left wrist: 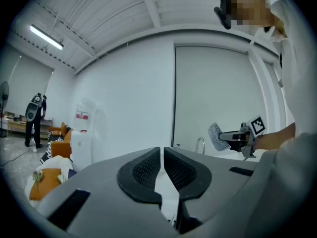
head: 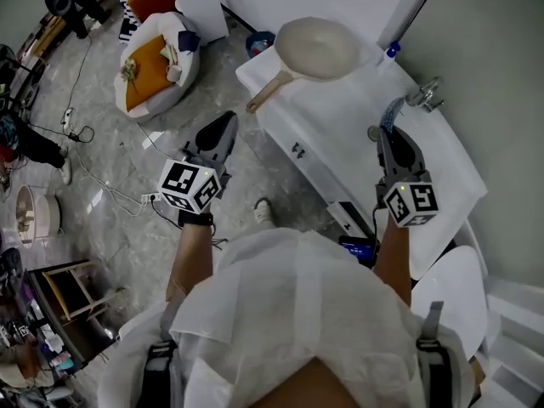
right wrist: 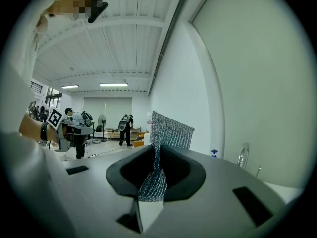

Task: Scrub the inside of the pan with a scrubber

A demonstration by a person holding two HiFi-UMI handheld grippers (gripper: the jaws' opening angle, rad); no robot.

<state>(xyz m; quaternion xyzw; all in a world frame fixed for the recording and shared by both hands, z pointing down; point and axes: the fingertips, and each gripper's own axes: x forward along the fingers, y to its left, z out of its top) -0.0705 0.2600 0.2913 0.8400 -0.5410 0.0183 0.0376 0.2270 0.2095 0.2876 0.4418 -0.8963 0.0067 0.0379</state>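
Scrubber (right wrist: 171,130) pinched in right hand-held gripper (right wrist: 157,168), apart from pan (head: 319,48).

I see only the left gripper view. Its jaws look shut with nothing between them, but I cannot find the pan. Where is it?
Observer: The head view shows the pan on the white counter, ahead of both grippers, and nothing touches it.
Operator: Which way does its handle point?
Observer: The handle points toward the left gripper, which is beside the counter, over the floor.
Operator: Does the right gripper really grip the scrubber?
Observer: Yes. In the right gripper view the right gripper is shut on the mesh scrubber, which stands up between its jaws.
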